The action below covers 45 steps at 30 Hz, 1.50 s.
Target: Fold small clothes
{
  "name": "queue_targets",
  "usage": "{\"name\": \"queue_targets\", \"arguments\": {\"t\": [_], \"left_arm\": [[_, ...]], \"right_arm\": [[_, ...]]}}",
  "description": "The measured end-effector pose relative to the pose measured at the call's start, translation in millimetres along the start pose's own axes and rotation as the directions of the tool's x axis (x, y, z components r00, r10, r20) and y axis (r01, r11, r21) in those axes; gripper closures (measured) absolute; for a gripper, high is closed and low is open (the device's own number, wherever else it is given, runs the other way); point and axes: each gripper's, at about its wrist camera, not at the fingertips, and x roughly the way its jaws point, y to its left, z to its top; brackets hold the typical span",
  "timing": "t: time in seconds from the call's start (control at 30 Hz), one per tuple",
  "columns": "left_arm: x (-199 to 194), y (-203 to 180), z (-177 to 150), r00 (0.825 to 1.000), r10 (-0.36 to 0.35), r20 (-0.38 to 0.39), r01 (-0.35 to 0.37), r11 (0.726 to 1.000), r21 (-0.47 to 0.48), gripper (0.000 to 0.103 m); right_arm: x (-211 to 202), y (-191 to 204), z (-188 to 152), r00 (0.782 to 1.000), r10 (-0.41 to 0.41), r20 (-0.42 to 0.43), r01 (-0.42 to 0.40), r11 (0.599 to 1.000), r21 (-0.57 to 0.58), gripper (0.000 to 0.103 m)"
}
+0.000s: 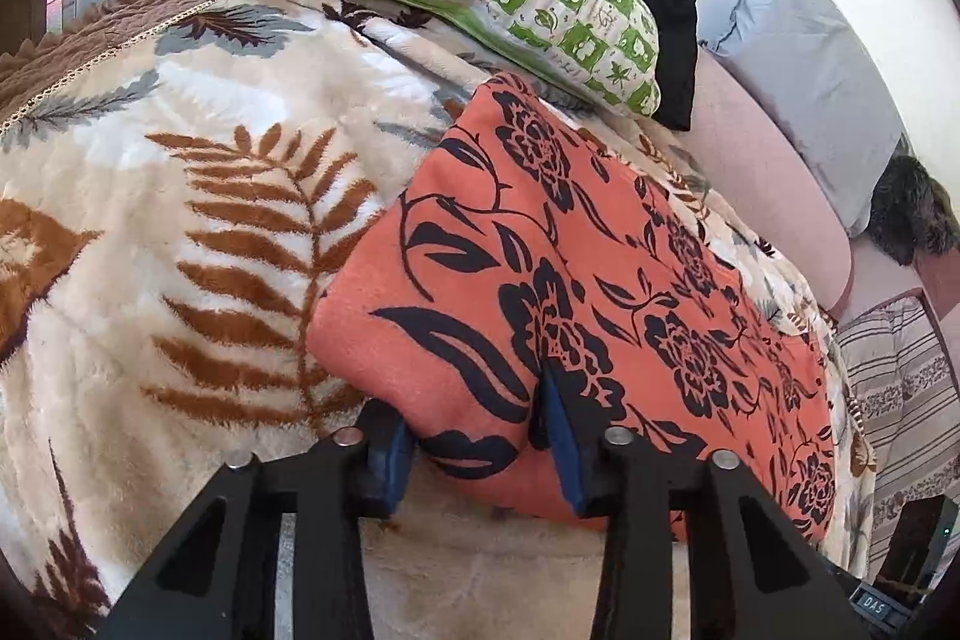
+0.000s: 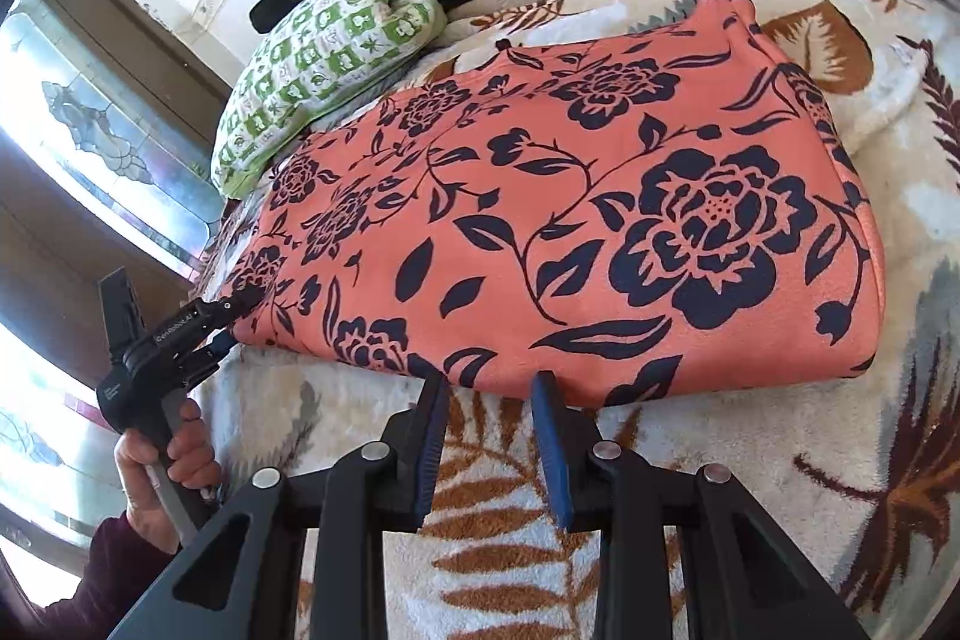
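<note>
On the far left, a hand (image 2: 171,451) holds the left gripper (image 2: 231,322) by its black handle, which carries small white lettering too tiny to read. Its fingers are clamped on the near left corner of the coral cloth (image 2: 540,220); from its own camera the blue pads (image 1: 561,436) pinch the cloth's edge between them. A small tag at the lower right of that view reads "DAS" (image 1: 873,606).

The cloth lies folded flat on the leaf-patterned blanket (image 2: 690,490), its long axis running left to right along the bed's near side, the right end rounded into a fold. It is coral-orange with dark navy roses, leaves and vines.

Further right, the right gripper (image 2: 489,394) has its jaws slightly apart, tips at the cloth's near edge, grasping nothing I can see.

A green checked pillow (image 2: 324,64) sits beyond, at the far left.
</note>
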Motion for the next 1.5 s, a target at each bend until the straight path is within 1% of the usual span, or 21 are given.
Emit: {"name": "queue_targets", "arguments": {"t": [0.13, 0.2, 0.27, 0.3, 0.4, 0.43, 0.47, 0.57, 0.63, 0.7, 0.77, 0.8, 0.87, 0.9, 0.97, 1.07, 1.13, 1.2, 1.3, 1.4, 1.5], "left_arm": [[-3, -13, 2, 0.999, 0.013, 0.05, -0.017, 0.998, 0.065, 0.069], [1, -19, 2, 0.998, 0.038, 0.051, -0.042, 0.996, 0.083, 0.058], [4, -23, 2, 0.999, 0.034, 0.042, -0.038, 0.995, 0.09, 0.036], [5, -26, 1, 0.998, 0.042, 0.049, -0.047, 0.994, 0.101, 0.036], [10, -29, -1, 0.995, 0.086, 0.055, -0.093, 0.984, 0.149, 0.036], [11, -26, -1, 0.995, 0.084, 0.048, -0.09, 0.986, 0.139, 0.04], [12, -23, 0, 0.995, 0.09, 0.047, -0.095, 0.988, 0.122, 0.054], [14, -14, 6, 0.997, 0.067, 0.032, -0.069, 0.994, 0.083, 0.067], [16, -13, 8, 0.998, 0.051, 0.022, -0.053, 0.995, 0.082, 0.068], [20, -16, 8, 0.998, 0.059, 0.017, -0.06, 0.994, 0.095, 0.066], [29, -16, 7, 0.999, 0.031, -0.028, -0.029, 0.996, 0.081, 0.031], [31, -19, 5, 1.0, 0.01, -0.022, -0.008, 0.995, 0.098, 0.027], [32, -28, 1, 0.999, 0.044, -0.012, -0.041, 0.987, 0.157, 0.026], [32, -29, 0, 0.999, 0.046, -0.007, -0.044, 0.986, 0.162, 0.029], [31, -25, 2, 0.998, 0.063, -0.002, -0.062, 0.987, 0.146, 0.052], [26, -20, 5, 0.999, 0.033, 0.004, -0.033, 0.992, 0.122, 0.07], [23, -27, 3, 0.999, 0.05, 0.022, -0.053, 0.986, 0.158, 0.074], [19, -41, -2, 0.993, 0.107, 0.046, -0.115, 0.966, 0.229, 0.077], [11, -66, -4, 0.982, 0.167, 0.085, -0.185, 0.934, 0.307, 0.079], [3, -94, 0, 0.974, 0.203, 0.097, -0.224, 0.908, 0.354, 0.081], [-12, -130, -5, 0.971, 0.187, 0.15, -0.234, 0.87, 0.434, 0.081]], "right_arm": [[-3, 10, -2, 0.998, 0.002, 0.06, 0.0, 1.0, -0.029, 0.071], [-4, 22, 0, 0.995, -0.017, 0.098, 0.024, 0.997, -0.073, 0.073], [2, 35, 6, 0.995, -0.012, 0.103, 0.021, 0.995, -0.093, 0.073], [7, 42, 9, 0.995, -0.011, 0.1, 0.021, 0.995, -0.101, 0.074], [31, 68, 20, 0.996, -0.028, 0.089, 0.039, 0.99, -0.132, 0.074], [39, 78, 25, 0.995, -0.03, 0.095, 0.043, 0.989, -0.139, 0.075], [46, 87, 29, 0.994, -0.031, 0.103, 0.045, 0.989, -0.139, 0.075], [75, 106, 40, 0.995, -0.057, 0.079, 0.065, 0.993, -0.097, 0.075], [108, 108, 37, 0.988, -0.156, 0.022, 0.157, 0.982, -0.106, 0.076], [110, 107, 33, 0.988, -0.142, 0.06, 0.149, 0.982, -0.118, 0.075], [107, 107, 37, 0.991, -0.132, 0.012, 0.132, 0.98, -0.15, 0.075], [105, 107, 39, 0.992, -0.126, -0.014, 0.122, 0.978, -0.168, 0.075], [96, 104, 43, 0.993, -0.1, -0.058, 0.088, 0.981, -0.175, 0.076], [89, 101, 44, 0.994, -0.079, -0.079, 0.065, 0.985, -0.161, 0.076], [65, 86, 41, 0.996, -0.026, -0.085, 0.017, 0.994, -0.106, 0.076], [18, 56, 27, 1.0, -0.02, -0.001, 0.02, 0.997, -0.068, 0.074], [-11, 31, 18, 0.996, -0.06, 0.061, 0.063, 0.997, -0.053, 0.074], [-34, 3, 10, 0.992, -0.073, 0.106, 0.074, 0.997, -0.007, 0.074], [-48, -45, 13, 0.988, -0.069, 0.136, 0.046, 0.985, 0.166, 0.072], [-51, -74, 23, 0.984, 0.014, 0.175, -0.07, 0.946, 0.317, 0.073], [-51, -79, 34, 0.978, 0.073, 0.196, -0.135, 0.936, 0.325, 0.073]]}}
